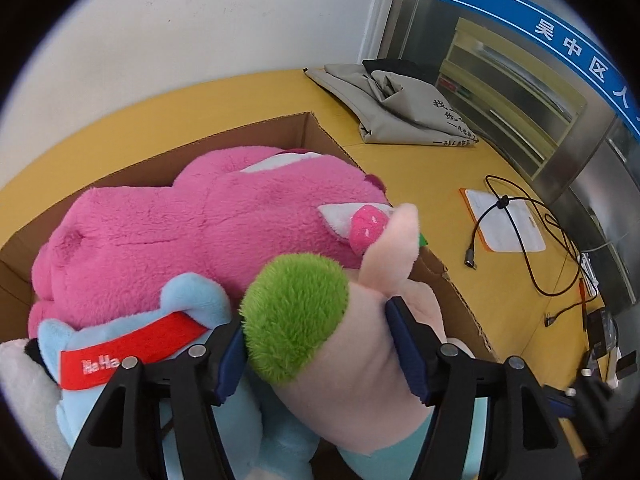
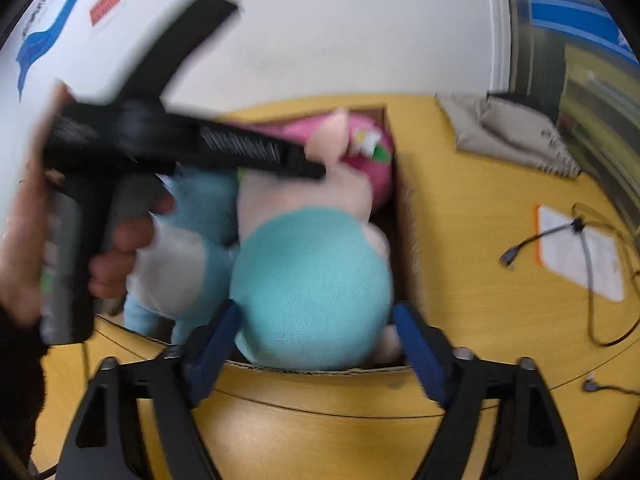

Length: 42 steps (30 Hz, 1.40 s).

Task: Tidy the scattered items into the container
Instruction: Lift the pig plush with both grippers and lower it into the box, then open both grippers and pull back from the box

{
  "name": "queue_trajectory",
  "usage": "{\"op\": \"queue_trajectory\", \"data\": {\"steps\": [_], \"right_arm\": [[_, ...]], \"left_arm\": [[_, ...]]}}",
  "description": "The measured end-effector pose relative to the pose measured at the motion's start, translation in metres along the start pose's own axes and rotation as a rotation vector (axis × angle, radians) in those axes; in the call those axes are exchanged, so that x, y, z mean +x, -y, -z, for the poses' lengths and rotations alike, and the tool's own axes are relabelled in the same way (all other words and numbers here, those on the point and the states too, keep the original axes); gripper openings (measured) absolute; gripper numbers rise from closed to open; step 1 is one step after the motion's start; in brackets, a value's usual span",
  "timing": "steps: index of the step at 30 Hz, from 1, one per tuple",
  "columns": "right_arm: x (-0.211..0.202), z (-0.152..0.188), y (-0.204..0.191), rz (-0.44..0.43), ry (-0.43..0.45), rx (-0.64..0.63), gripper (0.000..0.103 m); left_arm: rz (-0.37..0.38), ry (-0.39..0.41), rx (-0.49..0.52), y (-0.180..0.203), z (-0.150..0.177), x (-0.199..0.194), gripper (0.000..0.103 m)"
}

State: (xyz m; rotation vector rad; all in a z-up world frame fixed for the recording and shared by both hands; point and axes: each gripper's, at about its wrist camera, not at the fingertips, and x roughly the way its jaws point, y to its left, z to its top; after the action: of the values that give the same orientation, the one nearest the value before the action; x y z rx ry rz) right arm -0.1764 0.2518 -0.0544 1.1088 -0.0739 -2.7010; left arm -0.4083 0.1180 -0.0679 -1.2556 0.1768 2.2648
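Observation:
A cardboard box [image 1: 320, 128] on the yellow table holds a big pink plush [image 1: 192, 232] and a light-blue plush with a red tag [image 1: 132, 344]. My left gripper [image 1: 320, 344] has its blue pads on either side of a pale pink plush with a green tuft [image 1: 296, 316], held over the box. In the right wrist view the same plush shows a teal rounded body [image 2: 312, 284] over the box [image 2: 404, 216]. My right gripper [image 2: 316, 340] is spread wide around that teal body; contact is unclear. The left gripper and the hand holding it show blurred at left [image 2: 132, 144].
A folded grey bag [image 1: 400, 108] lies at the table's far corner. A white card with orange edge [image 1: 504, 220] and a black cable [image 1: 532, 236] lie to the right of the box. Glass partition and wall stand behind.

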Motion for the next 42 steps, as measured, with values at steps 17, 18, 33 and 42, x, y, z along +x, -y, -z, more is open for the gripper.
{"op": "queue_trajectory", "data": {"steps": [17, 18, 33, 42], "right_arm": [[0.033, -0.02, 0.023, -0.002, -0.078, 0.039, 0.051], [0.028, -0.021, 0.022, 0.004, -0.075, 0.037, 0.056], [0.018, 0.007, -0.011, 0.141, -0.114, -0.04, 0.083], [-0.029, 0.05, -0.031, 0.169, -0.134, -0.051, 0.089]], "left_arm": [[0.027, 0.065, -0.136, -0.006, 0.021, -0.059, 0.071], [0.015, 0.108, -0.139, -0.012, 0.034, -0.085, 0.071], [-0.187, 0.029, -0.259, -0.124, 0.202, -0.14, 0.07], [-0.215, 0.057, -0.238, -0.1, 0.24, -0.176, 0.071]]}}
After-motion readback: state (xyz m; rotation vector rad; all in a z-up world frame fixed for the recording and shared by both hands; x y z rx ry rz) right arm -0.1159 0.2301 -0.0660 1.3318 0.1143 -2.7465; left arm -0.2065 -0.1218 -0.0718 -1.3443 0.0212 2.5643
